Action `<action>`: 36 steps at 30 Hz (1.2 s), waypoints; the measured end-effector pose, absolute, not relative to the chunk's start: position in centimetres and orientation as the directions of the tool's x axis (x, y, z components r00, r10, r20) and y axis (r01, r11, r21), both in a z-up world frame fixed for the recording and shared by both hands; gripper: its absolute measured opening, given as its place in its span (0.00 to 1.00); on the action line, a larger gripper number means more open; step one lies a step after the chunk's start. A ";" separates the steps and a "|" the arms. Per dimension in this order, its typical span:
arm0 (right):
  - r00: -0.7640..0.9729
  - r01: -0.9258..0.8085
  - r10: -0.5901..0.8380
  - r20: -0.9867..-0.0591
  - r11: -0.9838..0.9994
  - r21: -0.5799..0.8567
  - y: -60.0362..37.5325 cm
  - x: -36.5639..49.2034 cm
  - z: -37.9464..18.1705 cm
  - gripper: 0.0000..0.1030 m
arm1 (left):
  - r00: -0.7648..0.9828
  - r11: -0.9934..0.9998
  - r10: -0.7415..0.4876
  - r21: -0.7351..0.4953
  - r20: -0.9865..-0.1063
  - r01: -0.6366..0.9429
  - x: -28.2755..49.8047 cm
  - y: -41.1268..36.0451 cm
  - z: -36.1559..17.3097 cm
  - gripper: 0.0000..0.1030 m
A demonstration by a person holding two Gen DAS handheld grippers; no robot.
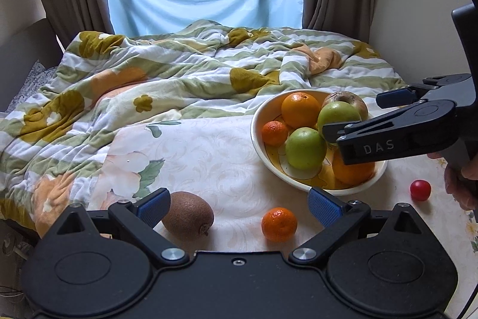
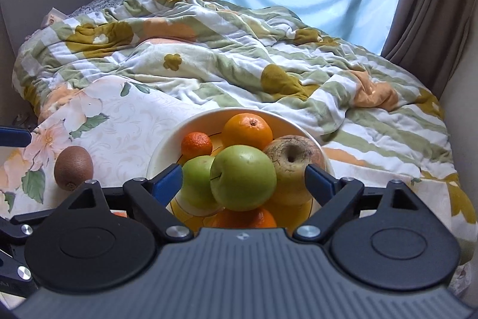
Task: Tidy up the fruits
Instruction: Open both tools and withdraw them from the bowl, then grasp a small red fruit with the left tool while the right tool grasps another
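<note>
- A cream bowl [image 2: 161,157] with a yellow inside is seen standing on a pale floral cloth [image 1: 209,157] spread over the bed.
- In the bowl are piled a large orange [image 2: 247,127] at 12 o'clock, a small mandarin [image 2: 196,144] at 10 o'clock, a wrinkled brownish apple [image 2: 291,160] at 3 o'clock, and two green apples, the nearer green apple [image 2: 242,178] lying on top at the centre and the second green apple [image 2: 195,184] at its 9 o'clock side, touching it.
- Another orange [image 2: 245,218] is partly seen under the pile at 6 o'clock.
- The right gripper [image 2: 243,180] is held over the bowl with its jaws wide apart; the nearer green apple sits between the blue pads [image 2: 167,180], which are not pressed on it.
- The left gripper [image 1: 239,207] is also spread wide, with nothing clamped.
- A kiwi [image 1: 188,216] lies on the cloth just beside its left pad, and a loose mandarin [image 1: 279,224] lies between the fingers, untouched.
- A small red fruit [image 1: 420,190] is seen on the cloth at the bowl's 4 o'clock side, apart from it.
- A crumpled striped quilt [image 1: 167,71] is spread behind the cloth.
</note>
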State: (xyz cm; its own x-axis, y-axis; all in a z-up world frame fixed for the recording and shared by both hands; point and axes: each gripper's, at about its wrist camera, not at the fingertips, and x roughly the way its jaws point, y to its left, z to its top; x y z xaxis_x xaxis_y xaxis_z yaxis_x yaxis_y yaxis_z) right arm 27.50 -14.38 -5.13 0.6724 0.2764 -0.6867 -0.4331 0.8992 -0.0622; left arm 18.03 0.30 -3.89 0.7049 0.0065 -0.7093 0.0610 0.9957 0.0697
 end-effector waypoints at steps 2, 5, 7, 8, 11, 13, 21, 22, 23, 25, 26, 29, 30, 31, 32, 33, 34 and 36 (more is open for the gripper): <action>0.671 -0.425 0.278 -0.687 0.904 -0.050 -14.7 27.3 -4.8 1.00 | 0.714 0.995 0.010 0.075 -0.700 0.060 17.5 0.3 -3.5 0.98; 0.673 -0.417 0.282 -0.684 0.908 -0.036 -15.3 26.6 -4.1 1.00 | 0.727 0.995 0.015 0.080 -0.687 0.055 16.5 0.1 -2.9 0.97; 0.677 -0.413 0.283 -0.679 0.910 -0.032 -15.7 26.1 -3.6 1.00 | 0.734 0.995 0.020 0.084 -0.678 0.050 15.8 -0.1 -2.3 0.98; 0.678 -0.412 0.284 -0.678 0.911 -0.031 -15.9 25.7 -3.3 1.00 | 0.739 0.995 0.022 0.087 -0.673 0.049 15.4 -0.3 -2.0 0.98; 0.682 -0.408 0.290 -0.671 0.913 -0.021 -16.6 24.6 -2.4 1.00 | 0.752 0.995 0.026 0.091 -0.658 0.044 14.2 -0.6 -1.1 0.98; 0.688 -0.402 0.293 -0.664 0.916 -0.012 -17.2 23.8 -1.6 1.00 | 0.761 0.995 0.029 0.093 -0.648 0.041 13.3 -0.9 -0.5 0.98; 0.703 -0.380 0.305 -0.642 0.925 0.024 -19.7 20.2 1.3 1.00 | 0.792 0.993 0.061 0.114 -0.607 0.011 9.5 -1.3 1.6 0.98; 0.706 -0.373 0.300 -0.641 0.928 0.024 -19.9 19.9 1.5 1.00 | 0.797 0.993 0.067 0.117 -0.601 0.005 9.0 -1.2 1.9 0.98; 0.709 -0.366 0.297 -0.640 0.930 0.026 -20.2 19.5 1.8 1.00 | 0.800 0.993 0.071 0.119 -0.596 0.000 8.7 -1.1 2.1 0.98; 0.716 -0.354 0.295 -0.633 0.935 0.035 -20.9 18.7 2.1 1.00 | 0.805 0.992 0.087 0.128 -0.586 -0.014 7.9 -0.9 2.5 0.99; 0.721 -0.348 0.296 -0.627 0.937 0.041 -21.2 18.2 2.3 1.00 | 0.808 0.991 0.096 0.133 -0.581 -0.021 7.6 -0.7 2.7 0.99; 0.725 -0.334 0.296 -0.622 0.941 0.059 -22.2 17.0 2.8 1.00 | 0.810 0.989 0.114 0.142 -0.576 -0.038 6.5 -0.5 2.8 1.00; 0.725 -0.332 0.296 -0.622 0.941 0.062 -22.5 16.6 2.9 1.00 | 0.808 0.988 0.119 0.147 -0.577 -0.041 6.2 -0.4 2.8 1.00; 0.725 -0.330 0.296 -0.622 0.942 0.064 -22.7 16.3 3.0 1.00 | 0.805 0.987 0.124 0.152 -0.581 -0.042 6.0 -0.4 2.7 1.00; 0.724 -0.329 0.296 -0.623 0.942 0.065 -22.9 16.0 3.1 1.00 | 0.801 0.986 0.130 0.159 -0.584 -0.043 5.7 -0.3 2.6 1.00; 0.725 -0.330 0.296 -0.622 0.942 0.064 -23.1 15.6 3.1 1.00 | 0.798 0.985 0.135 0.165 -0.588 -0.045 5.5 -0.2 2.4 1.00; 0.725 -0.331 0.295 -0.622 0.942 0.061 -23.3 15.3 3.1 1.00 | 0.793 0.985 0.137 0.168 -0.594 -0.044 5.3 -0.1 2.2 1.00; 0.723 -0.333 0.292 -0.626 0.941 0.054 -23.6 14.8 3.0 1.00 | 0.783 0.986 0.135 0.163 -0.607 -0.043 5.1 0.3 1.7 1.00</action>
State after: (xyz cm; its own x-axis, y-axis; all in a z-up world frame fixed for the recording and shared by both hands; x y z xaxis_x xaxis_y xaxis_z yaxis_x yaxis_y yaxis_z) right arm 14.78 -23.58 3.00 0.7228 0.2919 -0.6263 -0.3332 0.9413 0.0542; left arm 5.13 0.30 1.70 0.7834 0.1346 -0.6067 -0.0434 0.9857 0.1627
